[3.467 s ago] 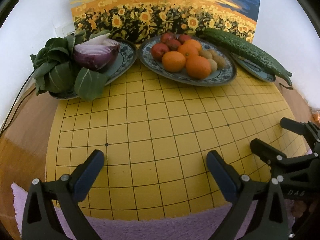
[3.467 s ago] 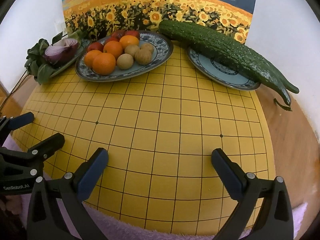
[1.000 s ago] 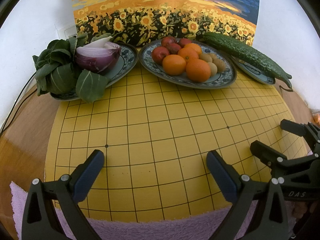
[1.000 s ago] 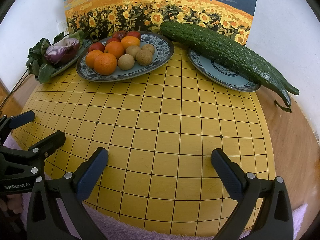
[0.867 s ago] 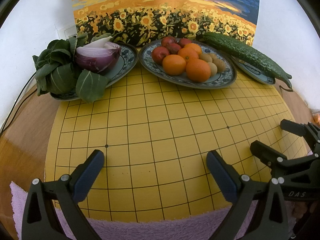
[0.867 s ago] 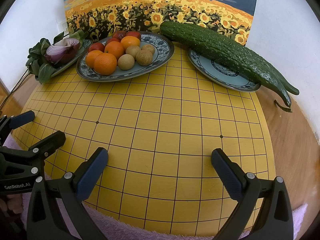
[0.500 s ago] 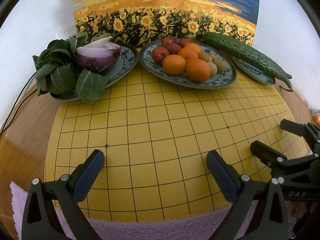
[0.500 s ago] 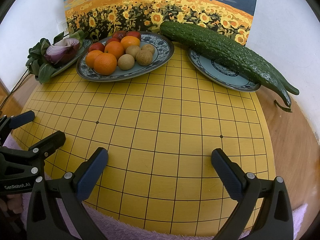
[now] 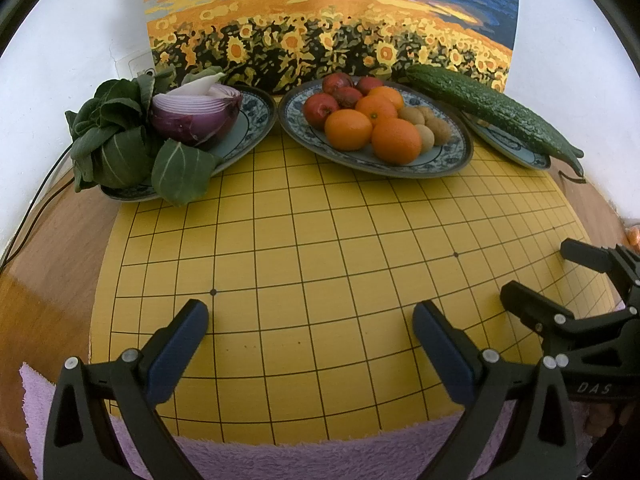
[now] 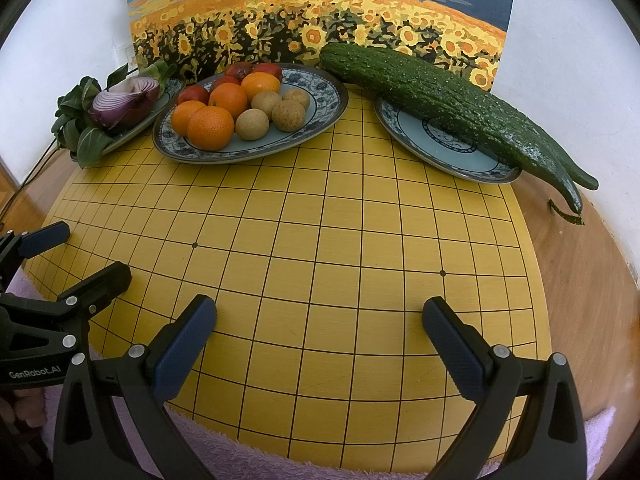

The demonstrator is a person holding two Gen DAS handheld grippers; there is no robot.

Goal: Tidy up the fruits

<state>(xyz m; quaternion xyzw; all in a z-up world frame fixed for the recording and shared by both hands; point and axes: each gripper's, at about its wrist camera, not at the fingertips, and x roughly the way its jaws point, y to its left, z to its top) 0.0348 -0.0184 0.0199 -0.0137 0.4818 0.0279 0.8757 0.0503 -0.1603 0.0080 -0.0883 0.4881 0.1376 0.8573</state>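
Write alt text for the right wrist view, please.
An open right gripper hovers over a yellow grid board. Behind stand a middle plate of oranges, red and brown fruits, a cucumber across another plate, and a halved red onion.

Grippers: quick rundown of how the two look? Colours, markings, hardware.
Both are matte black plastic, two angled fingers with dark blue textured pads, silver screws at the joints. Left gripper body reads "GenRobot.AI" in white in the right wrist view; right gripper shows "DAS" in the left wrist view. No cables or sleeves visible.
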